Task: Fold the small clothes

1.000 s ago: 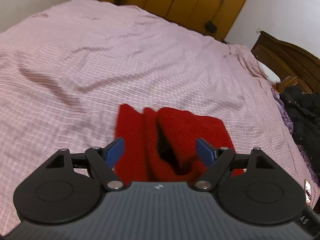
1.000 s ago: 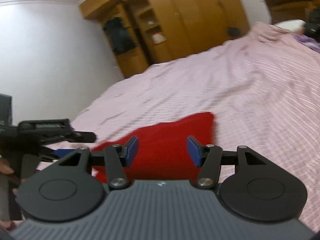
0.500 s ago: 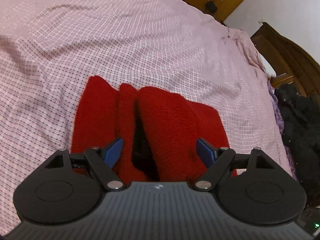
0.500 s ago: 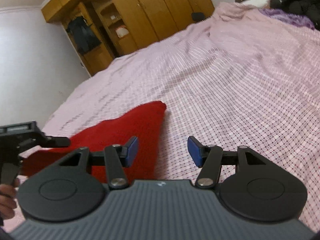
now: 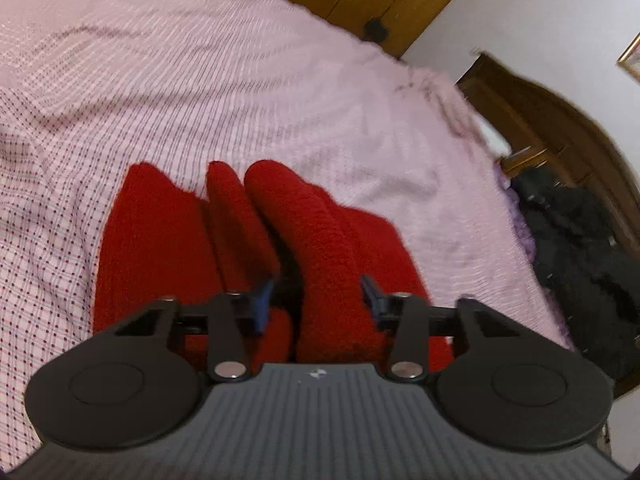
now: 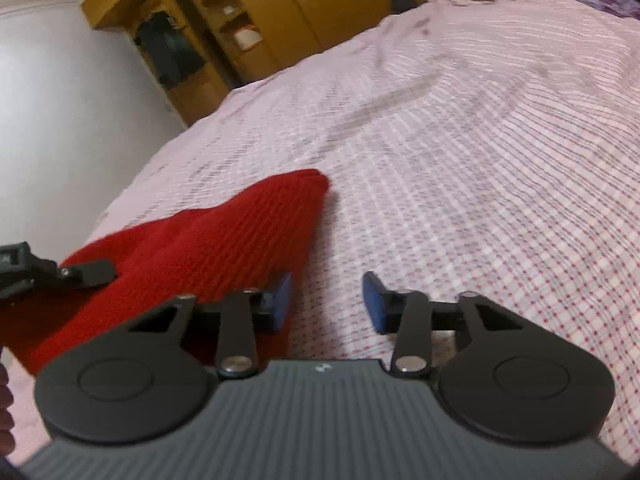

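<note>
A red knitted garment [image 5: 160, 248] lies in thick folds on the pink checked bedspread [image 5: 200, 80]. My left gripper [image 5: 318, 300] is low over its near edge, jaws partly closed around a raised fold [image 5: 320, 248]; I cannot tell if the pads grip it. In the right wrist view the garment [image 6: 224, 236] lies to the left. My right gripper [image 6: 326, 300] is open at its right edge, the left pad over the red cloth, the right pad over the bedspread [image 6: 480, 160]. The left gripper's finger [image 6: 84, 274] shows at the far left.
Wooden wardrobes [image 6: 280, 12] stand beyond the bed's far side. A dark wooden headboard [image 5: 560, 120] and a pile of dark clothes [image 5: 580, 248] are at the right in the left wrist view. A white wall [image 6: 60, 120] is at the left.
My left gripper has dropped closer to the garment and its jaws have narrowed around the raised fold. My right gripper has shifted to the garment's right edge and its jaws have narrowed a little.
</note>
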The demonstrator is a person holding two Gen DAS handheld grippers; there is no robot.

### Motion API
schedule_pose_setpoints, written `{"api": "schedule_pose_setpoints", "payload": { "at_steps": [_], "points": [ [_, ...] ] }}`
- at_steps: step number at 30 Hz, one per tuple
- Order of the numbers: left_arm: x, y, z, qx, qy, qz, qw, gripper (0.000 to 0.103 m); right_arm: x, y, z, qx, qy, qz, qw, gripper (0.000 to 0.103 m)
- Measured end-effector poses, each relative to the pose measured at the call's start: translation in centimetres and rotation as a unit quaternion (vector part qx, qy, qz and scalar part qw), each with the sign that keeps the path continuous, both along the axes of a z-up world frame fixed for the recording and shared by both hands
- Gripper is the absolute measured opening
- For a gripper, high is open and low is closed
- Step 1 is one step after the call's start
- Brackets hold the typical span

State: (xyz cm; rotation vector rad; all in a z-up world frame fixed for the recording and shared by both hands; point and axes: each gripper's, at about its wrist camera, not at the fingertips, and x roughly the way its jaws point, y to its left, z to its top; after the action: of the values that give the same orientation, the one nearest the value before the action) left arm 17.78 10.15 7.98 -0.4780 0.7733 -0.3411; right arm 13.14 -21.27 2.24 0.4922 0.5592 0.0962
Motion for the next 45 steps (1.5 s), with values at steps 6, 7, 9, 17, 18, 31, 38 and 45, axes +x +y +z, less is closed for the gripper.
{"api": "schedule_pose_setpoints", "payload": {
  "at_steps": [6,7,9,17,18,31,38,45],
  "points": [
    [-4.3,1.1,3.1,0.006,-0.068,0.016,0.9975,0.044,-1.0,3.6,4.0,-0.049,-0.065,0.069,0.994,0.026],
    [-4.7,1.6,3.3,0.008,-0.068,0.024,0.9974,0.044,-1.1,4.4,4.6,-0.057,-0.074,0.082,0.992,0.026],
    [-5.2,2.6,3.0,0.016,-0.062,0.039,0.9972,0.043,-1.2,6.4,5.4,-0.076,-0.086,0.126,0.985,0.026],
    [-6.1,6.9,-1.3,-0.008,-0.004,0.065,0.9978,0.025,-1.7,11.7,4.5,-0.143,-0.085,0.174,0.971,0.026],
    [-6.3,6.8,-1.2,-0.006,-0.008,0.062,0.998,0.025,-1.5,11.6,4.6,-0.139,-0.084,0.172,0.972,0.026],
    [-7.0,4.1,0.1,-0.006,-0.017,0.052,0.9985,0.073,-4.7,6.2,6.4,-0.118,-0.089,0.05,0.988,0.027],
    [-6.9,3.0,-1.1,0.021,-0.023,0.049,0.9983,0.073,-4.6,2.6,3.1,-0.111,0.003,-0.018,0.994,0.027],
    [-6.7,2.4,-1.0,0.037,-0.043,0.032,0.9979,0.032,-4.2,6.3,2.2,-0.124,0.0,0.051,0.991,0.015]
  ]
}}
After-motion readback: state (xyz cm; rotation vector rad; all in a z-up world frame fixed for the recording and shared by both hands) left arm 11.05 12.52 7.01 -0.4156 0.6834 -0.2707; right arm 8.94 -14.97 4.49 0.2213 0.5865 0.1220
